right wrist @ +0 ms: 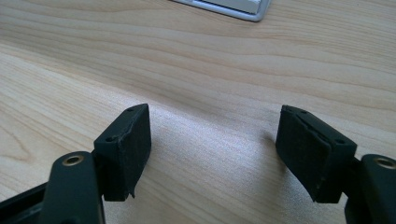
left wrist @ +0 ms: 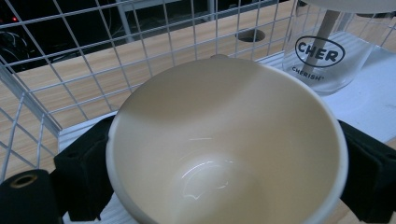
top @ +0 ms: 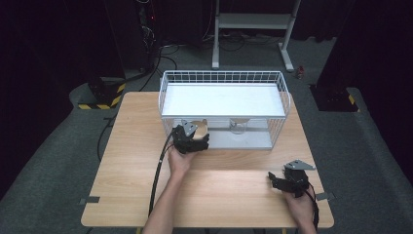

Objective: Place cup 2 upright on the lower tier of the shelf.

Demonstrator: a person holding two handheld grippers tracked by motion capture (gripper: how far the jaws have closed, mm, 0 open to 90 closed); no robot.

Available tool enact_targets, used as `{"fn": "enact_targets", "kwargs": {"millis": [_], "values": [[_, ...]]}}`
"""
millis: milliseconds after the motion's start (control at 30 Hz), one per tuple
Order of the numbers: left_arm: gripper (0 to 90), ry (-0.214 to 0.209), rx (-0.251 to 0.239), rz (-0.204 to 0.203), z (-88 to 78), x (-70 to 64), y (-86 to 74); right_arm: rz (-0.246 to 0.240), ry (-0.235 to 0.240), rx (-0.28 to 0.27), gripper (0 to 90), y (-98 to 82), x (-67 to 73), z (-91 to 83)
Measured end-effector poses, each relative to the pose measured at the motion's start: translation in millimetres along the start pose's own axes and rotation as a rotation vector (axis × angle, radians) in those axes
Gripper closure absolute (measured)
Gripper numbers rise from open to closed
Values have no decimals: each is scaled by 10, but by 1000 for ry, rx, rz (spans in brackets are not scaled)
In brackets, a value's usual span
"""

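A cream cup (left wrist: 233,116) is tipped so its mouth faces the camera, and my left gripper (left wrist: 224,163) is shut on it, a black pad pressing on each side of its wall. From above, the left gripper (top: 192,139) holds the cup (top: 200,127) at the front left of the white wire rack (top: 165,92), just over the lower shelf. A clear glass (left wrist: 327,56) printed CHERISH stands to the cup's right on that shelf (top: 253,141). My right gripper (right wrist: 215,154) is open over bare wood with nothing between its pads, low at the table's front right (top: 272,179).
The rack's flat white upper shelf (top: 224,100) spans the far middle of the wooden table (top: 126,161). Cables trail from both grippers toward the front edge. A metal stand (top: 253,22) is on the floor beyond the table.
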State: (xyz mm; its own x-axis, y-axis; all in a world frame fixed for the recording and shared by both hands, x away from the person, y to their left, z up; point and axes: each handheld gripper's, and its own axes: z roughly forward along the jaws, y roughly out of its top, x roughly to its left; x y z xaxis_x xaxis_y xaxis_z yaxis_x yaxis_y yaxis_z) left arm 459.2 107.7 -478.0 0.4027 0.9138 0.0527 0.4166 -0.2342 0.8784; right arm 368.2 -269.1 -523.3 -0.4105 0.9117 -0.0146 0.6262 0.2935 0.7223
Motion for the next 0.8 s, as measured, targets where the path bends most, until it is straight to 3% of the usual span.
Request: {"fn": "enact_targets", "kwargs": {"millis": [233, 367, 800], "values": [[92, -7, 18, -16, -25, 13, 20, 0, 0, 0, 266, 0, 0, 0], [52, 7, 41, 17, -28, 4, 30, -3, 0, -1, 266, -1, -3, 1], [36, 14, 85, -6, -87, 28, -47, -3, 1, -1, 266, -1, -3, 1]]}}
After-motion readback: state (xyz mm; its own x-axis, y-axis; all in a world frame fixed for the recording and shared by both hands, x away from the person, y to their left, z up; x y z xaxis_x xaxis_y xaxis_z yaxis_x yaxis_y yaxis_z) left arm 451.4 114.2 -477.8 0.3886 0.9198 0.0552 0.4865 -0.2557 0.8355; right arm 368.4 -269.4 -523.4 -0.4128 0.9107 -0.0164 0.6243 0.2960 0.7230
